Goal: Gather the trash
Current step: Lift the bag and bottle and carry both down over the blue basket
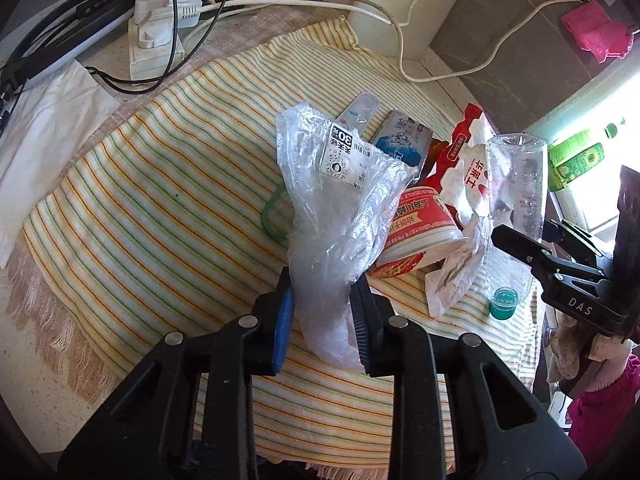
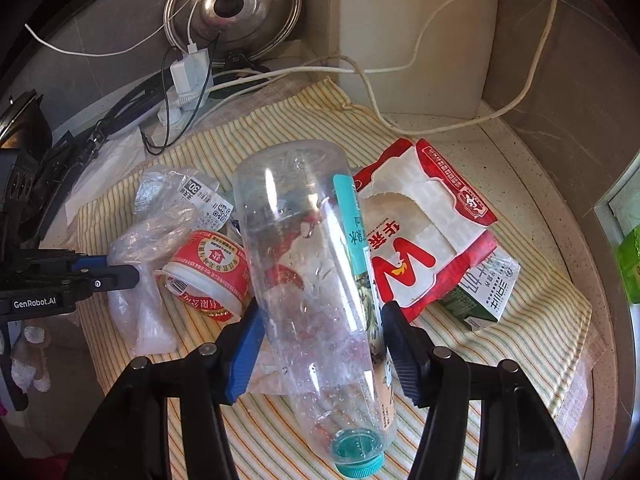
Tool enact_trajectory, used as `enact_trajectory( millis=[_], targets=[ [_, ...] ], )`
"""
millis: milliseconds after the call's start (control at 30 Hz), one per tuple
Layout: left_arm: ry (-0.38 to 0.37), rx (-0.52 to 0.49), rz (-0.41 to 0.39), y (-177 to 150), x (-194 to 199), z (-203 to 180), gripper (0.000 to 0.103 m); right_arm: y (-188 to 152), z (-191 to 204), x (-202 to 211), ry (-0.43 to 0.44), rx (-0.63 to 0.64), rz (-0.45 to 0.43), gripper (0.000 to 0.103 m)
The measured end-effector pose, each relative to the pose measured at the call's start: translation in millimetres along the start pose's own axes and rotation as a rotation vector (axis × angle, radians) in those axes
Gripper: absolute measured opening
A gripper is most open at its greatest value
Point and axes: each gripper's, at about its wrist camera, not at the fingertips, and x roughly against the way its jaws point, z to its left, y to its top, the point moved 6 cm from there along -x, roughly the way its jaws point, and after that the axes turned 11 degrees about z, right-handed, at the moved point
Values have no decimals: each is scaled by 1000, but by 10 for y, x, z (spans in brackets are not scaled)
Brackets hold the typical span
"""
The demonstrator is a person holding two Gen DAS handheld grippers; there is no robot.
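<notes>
My left gripper point(image 1: 322, 316) is shut on a crumpled clear plastic bag point(image 1: 332, 200) with a printed white label, which stands up from the striped towel point(image 1: 160, 200). In the right wrist view my right gripper point(image 2: 320, 344) is shut on an empty clear plastic bottle point(image 2: 304, 264). The bottle is tilted, with its teal cap point(image 2: 358, 456) pointing down toward me. A red-and-white noodle cup point(image 2: 208, 276) lies on its side between the bag and the bottle. Behind the bottle lie a red-and-white snack bag point(image 2: 424, 216) and a milk carton point(image 2: 484, 292).
A white power strip point(image 1: 156, 36) with several cables sits at the towel's far left, beside white paper point(image 1: 44, 128). A steel pot lid point(image 2: 232, 4) leans against the back wall. A green ring point(image 1: 272, 216) and a blue-and-white carton point(image 1: 404, 140) lie on the towel.
</notes>
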Motion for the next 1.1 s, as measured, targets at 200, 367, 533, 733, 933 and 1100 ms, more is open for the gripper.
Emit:
enact_trajectory(
  millis=[200,367,533,733,933,1100],
  targets=[
    [-3,-9,-38,-82,164,-28,25,-85,-41,142,19,-39,-38,60],
    [7,-21,-61,-185,324,-45,25,-162,-83,272,59,-89,-75,60],
    [8,-25,-69,-331,469,0,25,-253,-47,434,109,-122,-116,59],
    [5,-47,-74,-509,629,98,25,-382,66,607,131,-154,-152,58],
    [-16,-84,-62,-719,749,204,25,-542,212,810,109,-197,-198,57],
    [-50,-121,-39,-946,861,307,25,-708,368,986,130,-263,-223,57]
  ],
)
